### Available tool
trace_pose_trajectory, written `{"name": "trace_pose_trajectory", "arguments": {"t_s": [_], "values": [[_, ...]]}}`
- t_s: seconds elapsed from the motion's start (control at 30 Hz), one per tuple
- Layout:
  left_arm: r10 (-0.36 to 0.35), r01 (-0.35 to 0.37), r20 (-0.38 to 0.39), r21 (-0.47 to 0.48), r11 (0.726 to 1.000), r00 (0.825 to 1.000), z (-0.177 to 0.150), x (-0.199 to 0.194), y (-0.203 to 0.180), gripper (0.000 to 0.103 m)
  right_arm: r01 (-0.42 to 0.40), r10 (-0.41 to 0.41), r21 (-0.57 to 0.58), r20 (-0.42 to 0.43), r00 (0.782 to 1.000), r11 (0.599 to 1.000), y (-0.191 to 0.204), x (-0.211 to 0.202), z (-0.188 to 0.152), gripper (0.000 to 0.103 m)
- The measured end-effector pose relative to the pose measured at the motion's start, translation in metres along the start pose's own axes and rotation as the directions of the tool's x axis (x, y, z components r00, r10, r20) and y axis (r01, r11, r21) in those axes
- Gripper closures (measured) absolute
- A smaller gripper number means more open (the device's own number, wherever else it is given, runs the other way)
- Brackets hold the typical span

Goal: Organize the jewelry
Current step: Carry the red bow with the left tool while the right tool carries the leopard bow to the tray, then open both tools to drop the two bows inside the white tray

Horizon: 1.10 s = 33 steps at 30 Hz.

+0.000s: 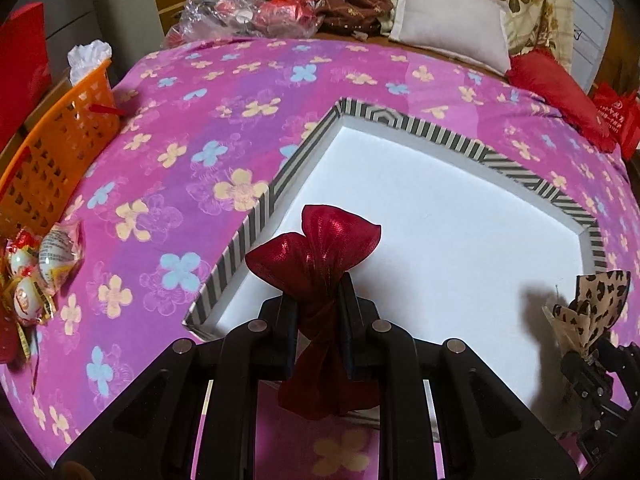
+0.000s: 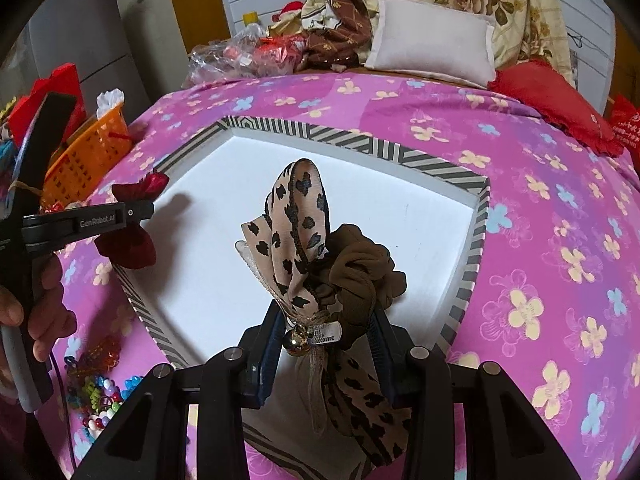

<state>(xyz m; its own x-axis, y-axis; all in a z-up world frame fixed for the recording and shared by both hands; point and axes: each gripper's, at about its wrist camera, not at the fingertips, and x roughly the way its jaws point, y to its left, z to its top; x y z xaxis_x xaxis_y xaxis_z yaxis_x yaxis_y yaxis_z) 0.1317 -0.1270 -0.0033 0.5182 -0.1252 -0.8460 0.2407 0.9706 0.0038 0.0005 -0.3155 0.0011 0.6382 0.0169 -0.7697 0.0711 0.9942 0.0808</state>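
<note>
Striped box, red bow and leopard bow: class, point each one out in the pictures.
striped box [image 1: 516, 168], left wrist view, on its far striped rim.
red bow [image 1: 320, 248], left wrist view, on its upper loops.
leopard bow [image 2: 294, 216], right wrist view, on its raised loop.

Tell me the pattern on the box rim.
Black-and-white stripes on the box rim, clearest in the right wrist view.

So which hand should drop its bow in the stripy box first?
Probably right: the leopard bow in the right gripper hangs over the box's white floor, while the left gripper's red bow sits nearer the box's edge.
</note>
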Motion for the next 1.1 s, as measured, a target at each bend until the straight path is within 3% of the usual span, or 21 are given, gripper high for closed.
{"name": "trace_pose_trajectory", "arguments": {"t_s": [0.13, 0.3, 0.43, 0.53, 0.77, 1.1], "values": [[0.011, -0.012, -0.058, -0.012, 1.0, 0.998, -0.009, 0.012, 0.003, 0.086, 0.002, -0.002, -0.002, -0.015, 1.0, 1.0, 0.001, 0.004, -0.001, 0.056], [0.017, -0.016, -0.057, 0.015, 1.0, 0.998, -0.023, 0.007, 0.001, 0.085, 0.015, -0.015, 0.004, -0.012, 1.0, 1.0, 0.001, 0.003, -0.002, 0.052], [0.013, -0.012, -0.059, 0.018, 1.0, 0.998, -0.029, 0.002, 0.001, 0.085, 0.004, -0.004, 0.03, 0.015, 1.0, 1.0, -0.001, -0.007, -0.004, 0.037], [0.021, -0.021, -0.046, 0.006, 1.0, 0.999, -0.03, -0.006, 0.003, 0.075, -0.002, 0.001, 0.031, 0.043, 0.999, 1.0, 0.001, -0.021, -0.006, 0.037], [-0.003, 0.003, 0.035, -0.012, 1.0, 0.999, -0.032, -0.048, 0.004, 0.05, -0.002, 0.0, 0.023, 0.11, 0.994, 1.0, 0.011, -0.059, -0.017, 0.03], [0.023, -0.023, 0.157, -0.002, 1.0, 0.987, -0.064, -0.12, 0.003, 0.043, -0.018, 0.012, 0.038, 0.151, 0.988, 0.999, 0.027, -0.1, -0.049, 0.029]]}}
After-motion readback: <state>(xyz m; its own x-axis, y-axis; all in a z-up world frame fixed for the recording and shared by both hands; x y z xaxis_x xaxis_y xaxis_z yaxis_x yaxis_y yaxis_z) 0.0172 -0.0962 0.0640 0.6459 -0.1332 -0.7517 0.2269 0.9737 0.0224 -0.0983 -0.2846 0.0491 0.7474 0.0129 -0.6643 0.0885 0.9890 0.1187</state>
